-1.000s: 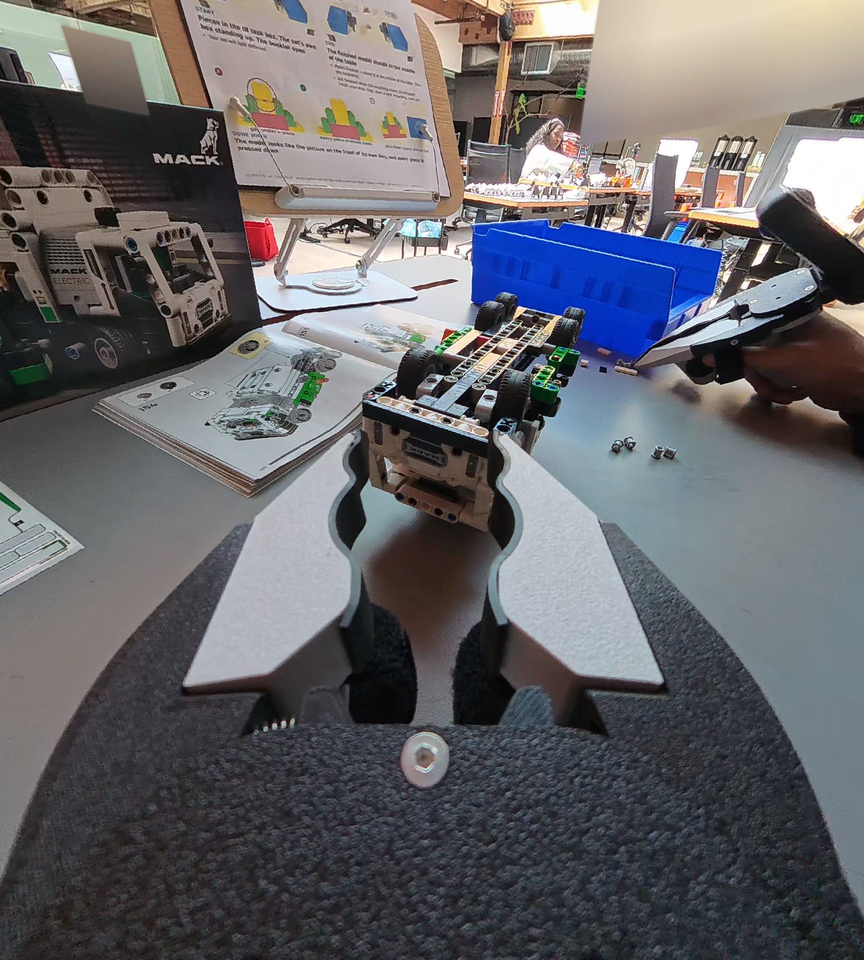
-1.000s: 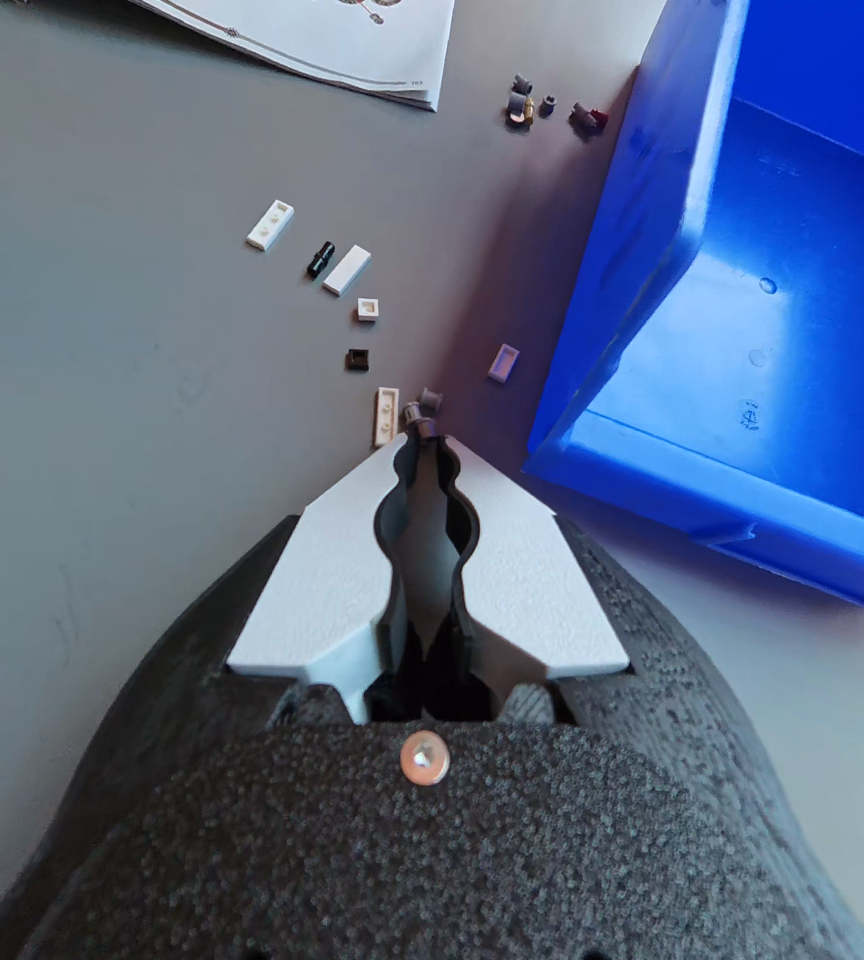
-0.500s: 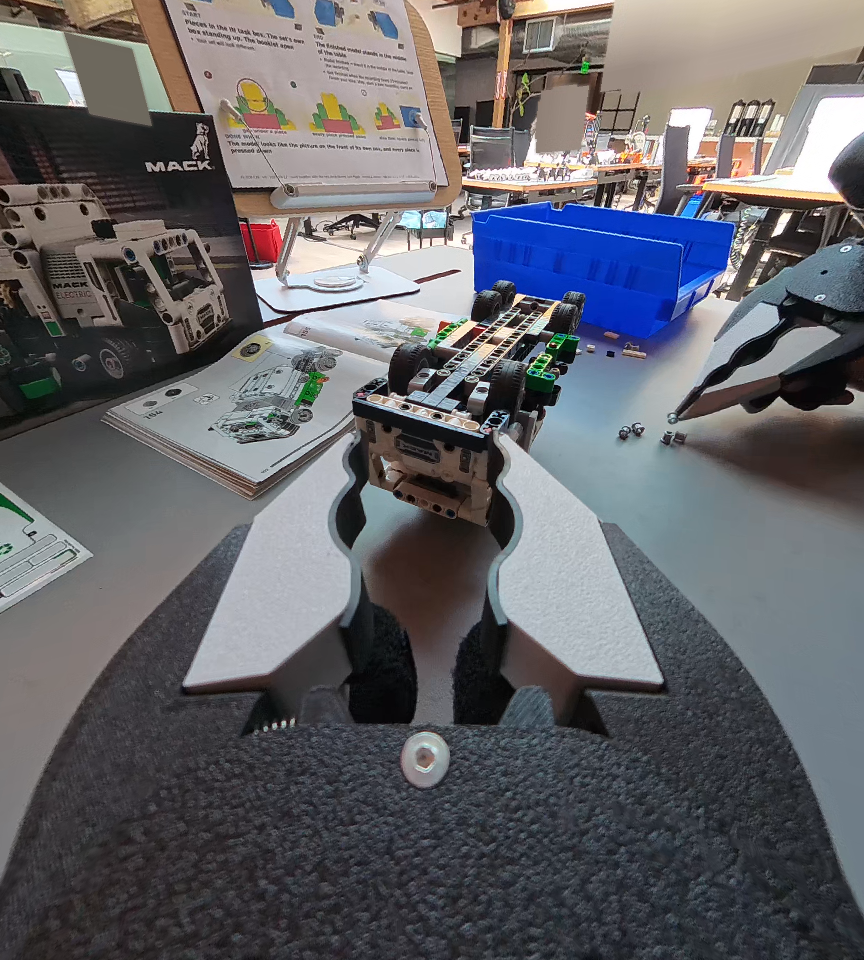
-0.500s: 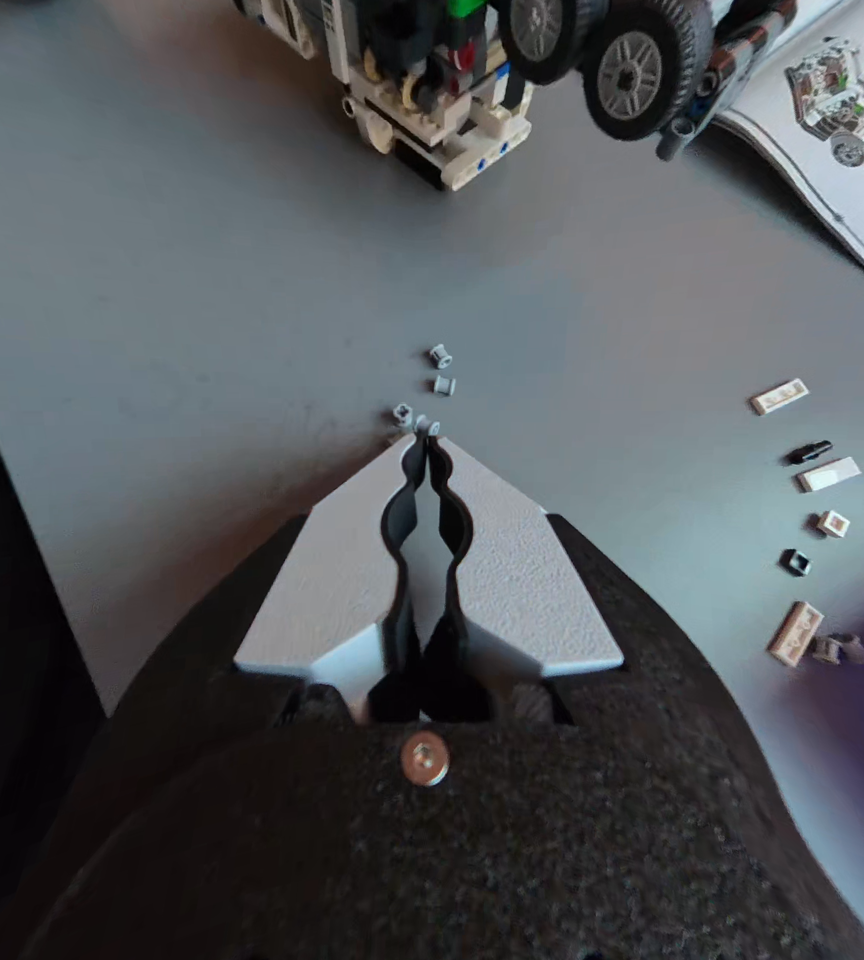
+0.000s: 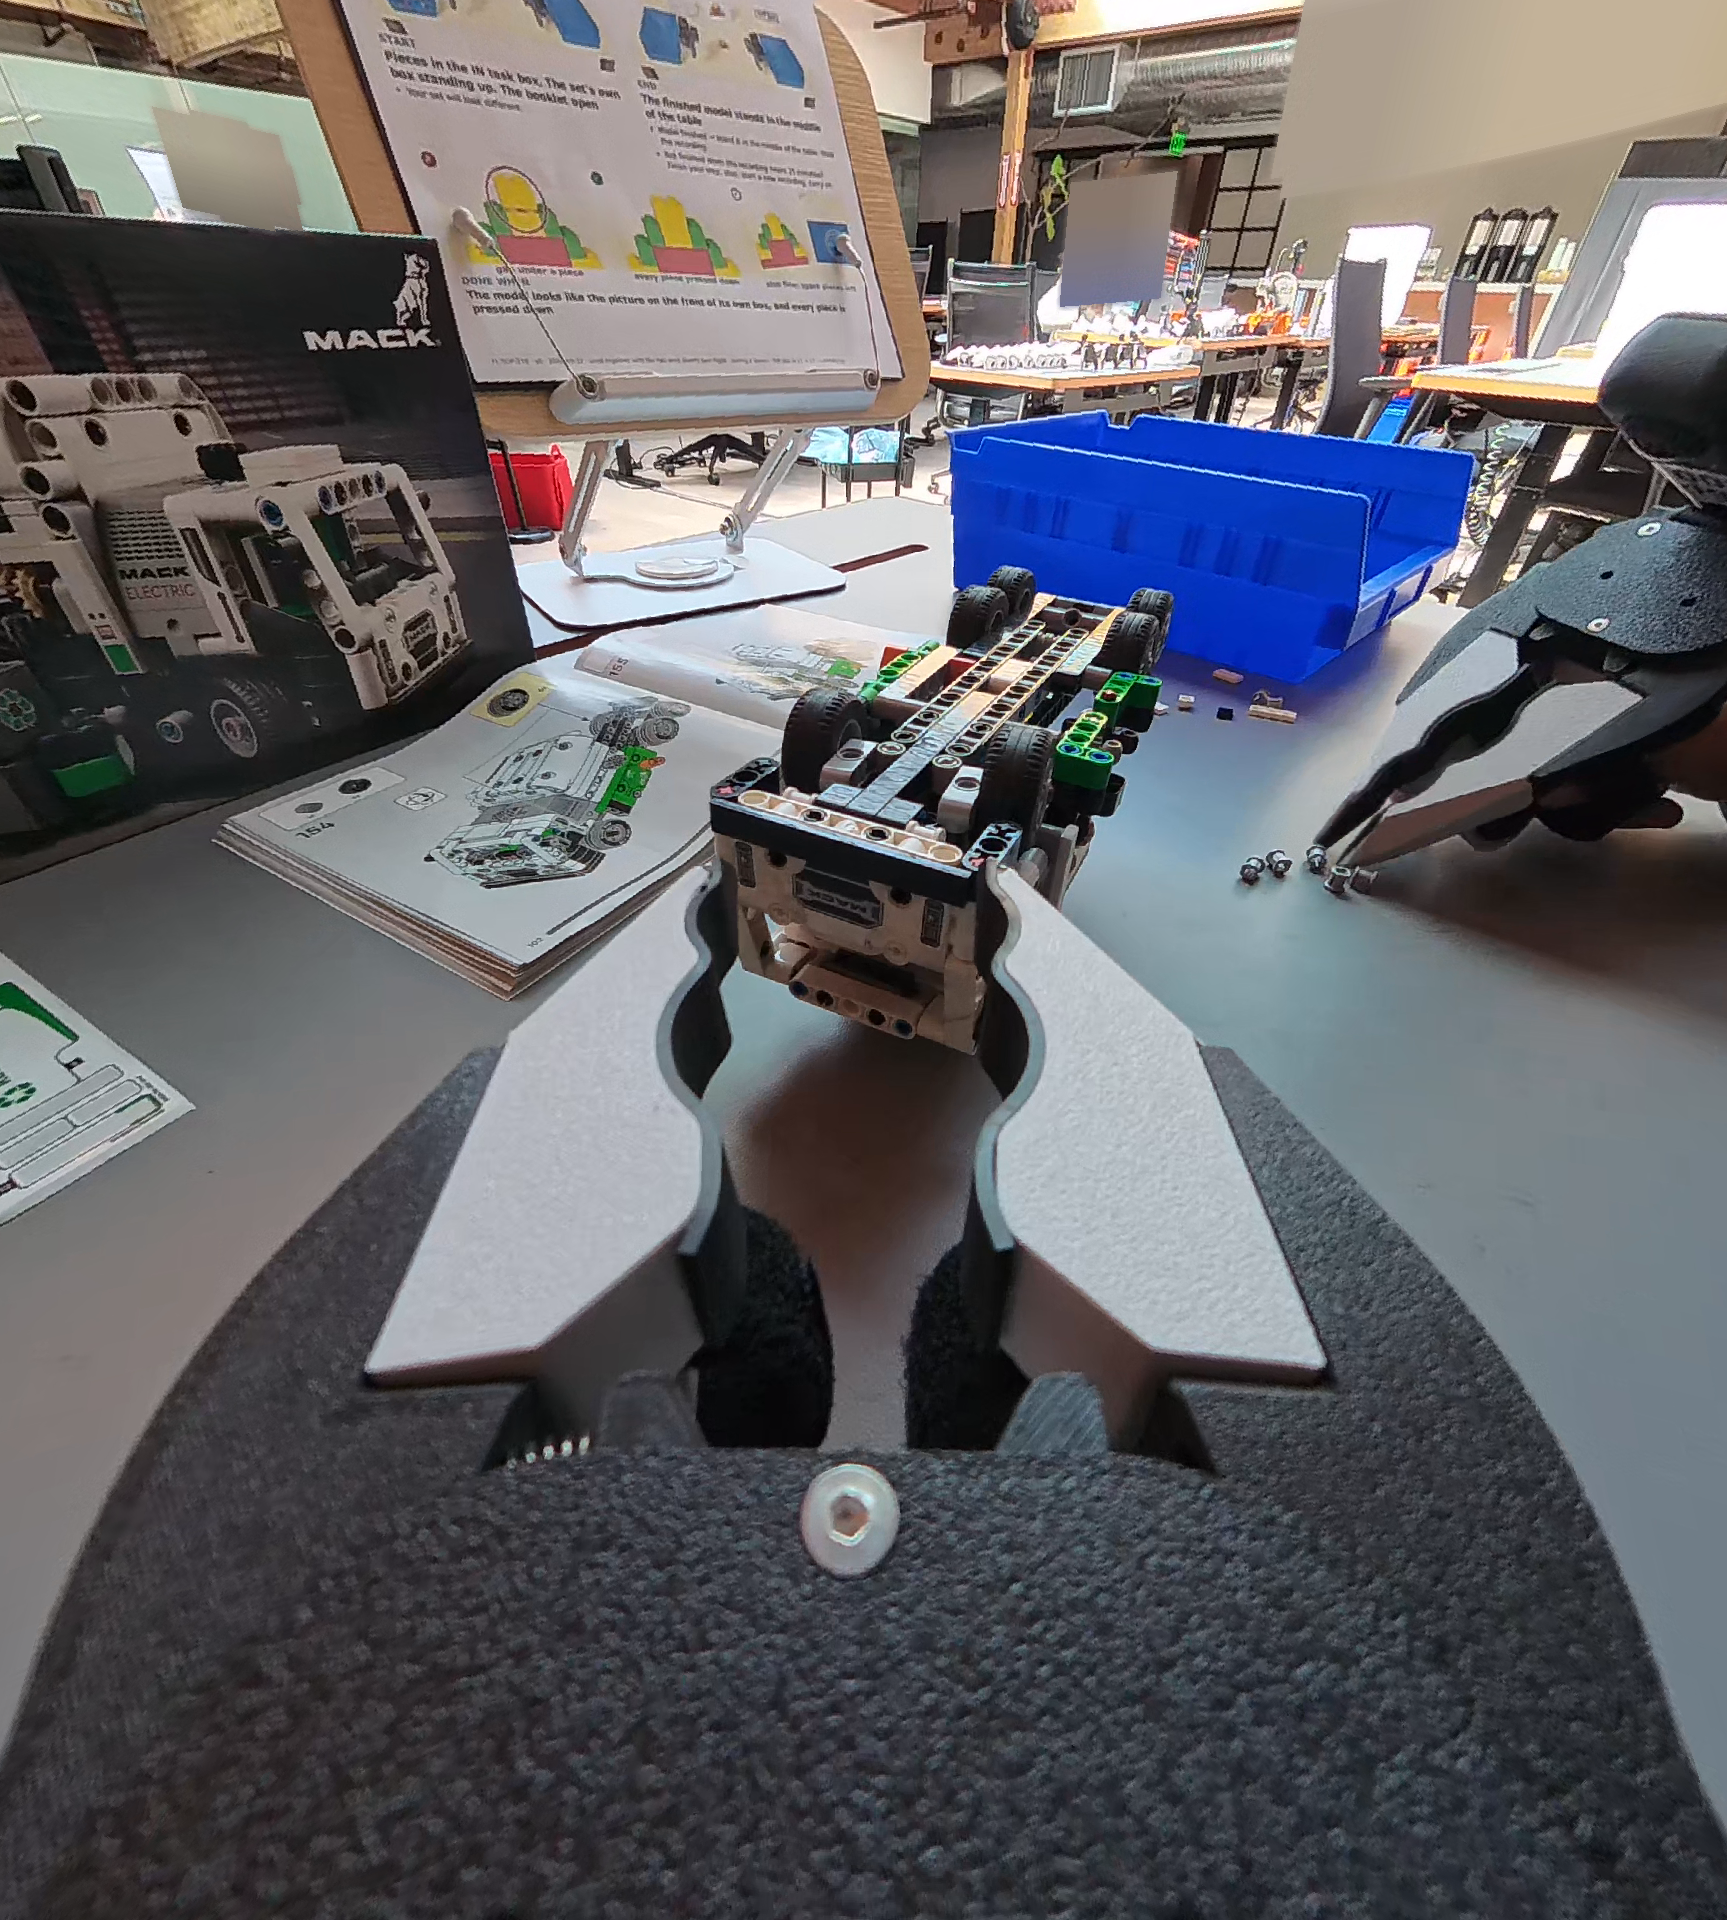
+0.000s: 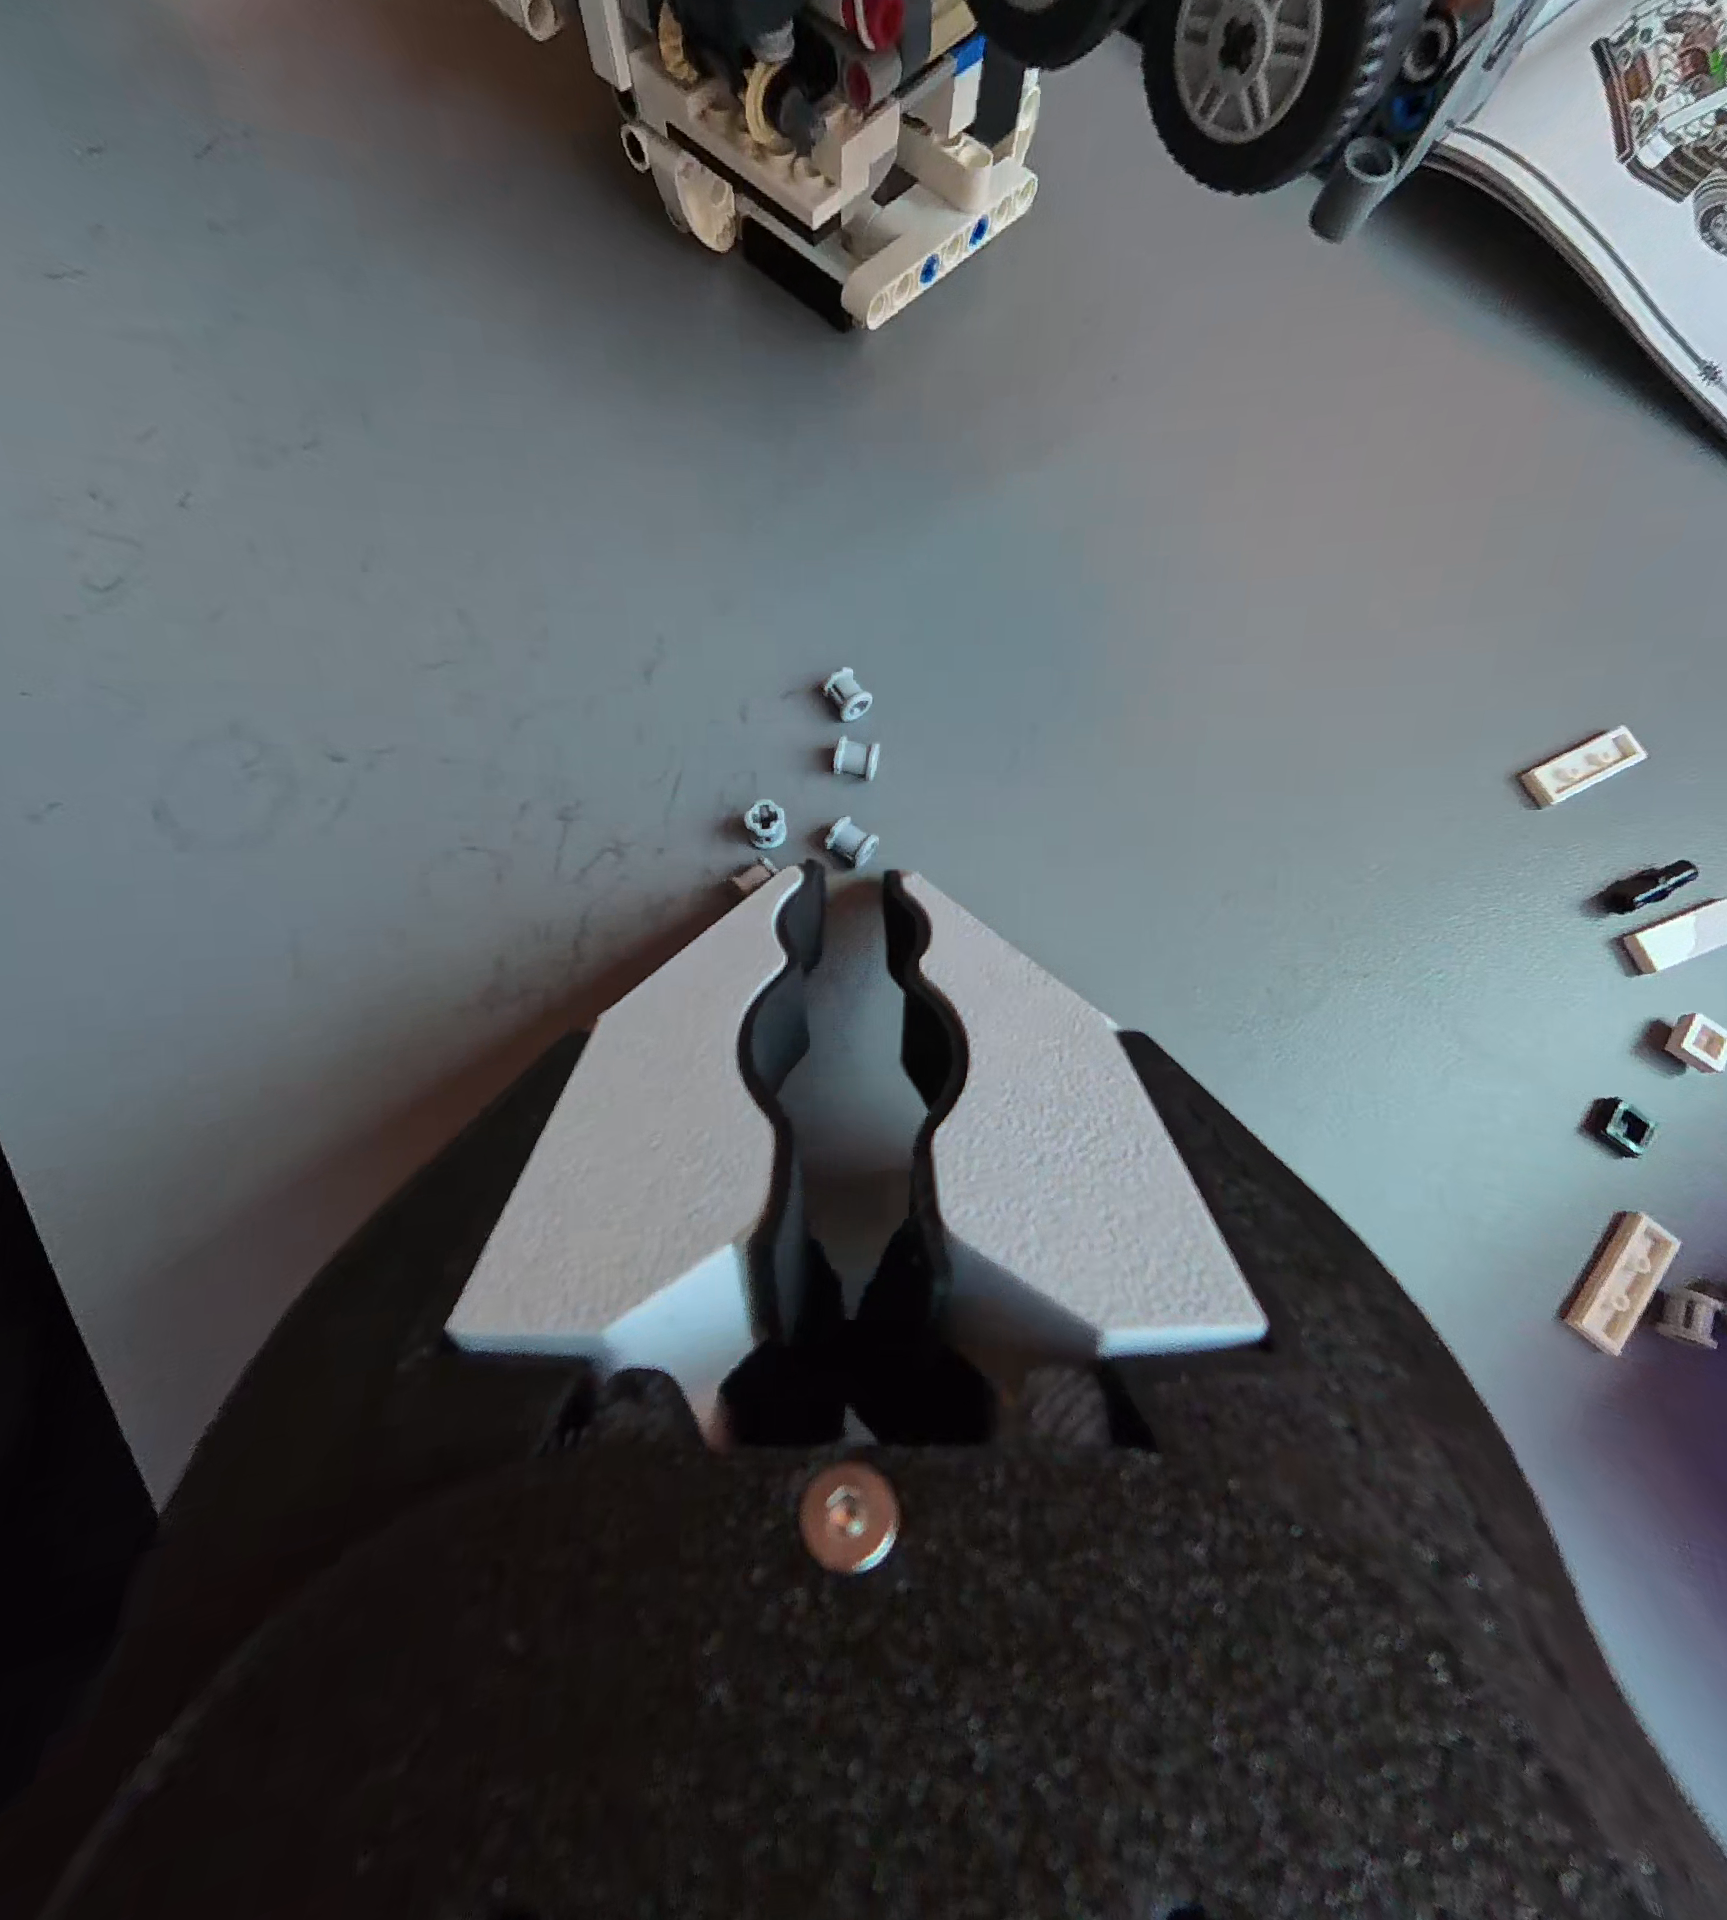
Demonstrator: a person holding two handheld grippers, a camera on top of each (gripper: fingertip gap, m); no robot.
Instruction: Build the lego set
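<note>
**Truck chassis clamped, bushings waiting**

While the left gripper (image 5: 854, 935) pinches the front end of the upside-down truck chassis (image 5: 952, 748) between its jaws above the grey bench (image 5: 1410, 1091), the right gripper (image 6: 843, 883) rests its slightly parted, empty jaws just beside four small grey bushings (image 6: 843, 774). A blue bin (image 5: 1202, 530) stands behind.

Left gripper (image 5: 854, 914) clamps the front of the truck chassis (image 5: 952, 769) — wheels up, above the grey table (image 5: 1358, 1091). Right gripper (image 5: 1342, 847) tips sit at small grey bushings (image 5: 1306, 868) — blue bin (image 5: 1202, 540) behind.
</note>
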